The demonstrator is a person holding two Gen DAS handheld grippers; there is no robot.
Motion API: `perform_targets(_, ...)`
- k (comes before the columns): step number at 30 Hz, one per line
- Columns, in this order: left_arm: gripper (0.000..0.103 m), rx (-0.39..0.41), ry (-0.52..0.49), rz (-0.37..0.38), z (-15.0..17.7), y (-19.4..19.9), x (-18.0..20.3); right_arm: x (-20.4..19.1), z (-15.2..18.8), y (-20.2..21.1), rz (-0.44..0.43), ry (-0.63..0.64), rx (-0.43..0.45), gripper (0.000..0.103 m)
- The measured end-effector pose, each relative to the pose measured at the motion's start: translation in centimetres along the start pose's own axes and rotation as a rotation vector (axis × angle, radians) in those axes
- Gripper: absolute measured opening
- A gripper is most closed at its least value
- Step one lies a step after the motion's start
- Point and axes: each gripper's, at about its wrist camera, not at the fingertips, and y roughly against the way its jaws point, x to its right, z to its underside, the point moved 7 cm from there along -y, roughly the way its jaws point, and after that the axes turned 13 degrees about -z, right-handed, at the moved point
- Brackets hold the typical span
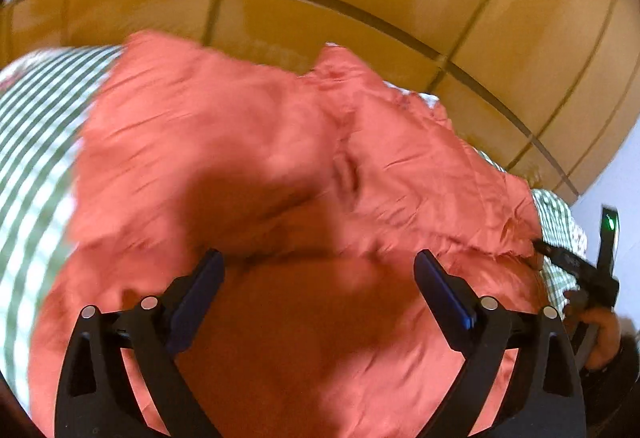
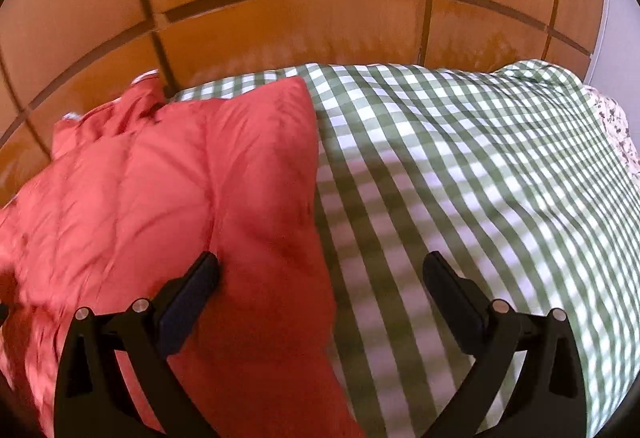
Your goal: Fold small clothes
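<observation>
Red garment spread, creased and partly doubled over, on a green-and-white checked cloth before a wooden panelled wall. Left gripper hovers over the garment's middle, fingers wide apart and holding nothing. Right gripper, seen at the far right of the left view beside the garment's edge, straddles that edge in its own view: left finger over red fabric, the other over checked cloth; fingers spread apart, empty.
</observation>
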Motion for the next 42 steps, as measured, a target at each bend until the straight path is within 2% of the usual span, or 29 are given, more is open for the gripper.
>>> perform_targets(2,0.094,0.002,0.045,0.0,0.8,1.6,-2.0,0.2,1.6,1.8,-0.047,0.005,-0.002,0.101)
perform_targets(5,0.094,0.007,0.045,-0.017,2.3,3.6,-4.7,1.1,4.1,3.9,-0.156,-0.027,-0.023,0.1)
perform_targets(7,0.094,0.011,0.017,-0.018,3.5,4.9,-6.1,2.0,5.9,5.1,-0.264,-0.086,-0.052,0.092)
perform_targets(11,0.094,0.026,-0.02,-0.01,5.3,6.9,-8.1,3.8,8.9,6.7,-0.372,-0.188,-0.11,0.077)
perform_targets(15,0.094,0.003,0.015,0.006,6.7,8.1,-10.2,4.7,11.5,8.2,-0.497,-0.275,-0.122,0.076)
perform_targets(20,0.094,-0.044,0.079,0.059,8.7,9.2,-12.1,4.0,14.2,10.1,-0.599,-0.301,-0.126,0.076)
perform_targets(25,0.094,-0.114,0.131,0.147,11.8,10.4,-13.3,3.0,16.7,11.8,-0.695,-0.304,-0.137,0.076)
perform_targets(30,0.094,-0.151,0.106,0.233,14.2,12.2,-13.1,2.7,18.5,12.9,-0.811,-0.339,-0.15,0.075)
perform_targets(33,0.094,-0.17,0.122,0.286,15.2,12.8,-12.9,2.8,19.1,13.0,-0.858,-0.369,-0.156,0.071)
perform_targets(34,0.092,-0.175,0.122,0.29,15.3,12.8,-12.8,2.7,19.2,13.0,-0.862,-0.373,-0.157,0.071)
perform_targets(36,0.075,-0.189,0.107,0.296,15.4,12.8,-12.2,2.2,19.1,12.8,-0.867,-0.366,-0.158,0.069)
perform_targets(37,0.071,-0.196,0.097,0.294,15.5,12.6,-11.7,1.7,19.1,12.7,-0.872,-0.356,-0.16,0.069)
perform_targets(40,0.054,-0.216,0.053,0.286,15.9,12.2,-10.6,0.4,19.1,11.8,-0.82,-0.292,-0.177,0.056)
perform_targets(42,0.033,-0.224,0.017,0.245,16.1,12.1,-10.3,0.2,18.9,11.5,-0.801,-0.272,-0.19,0.04)
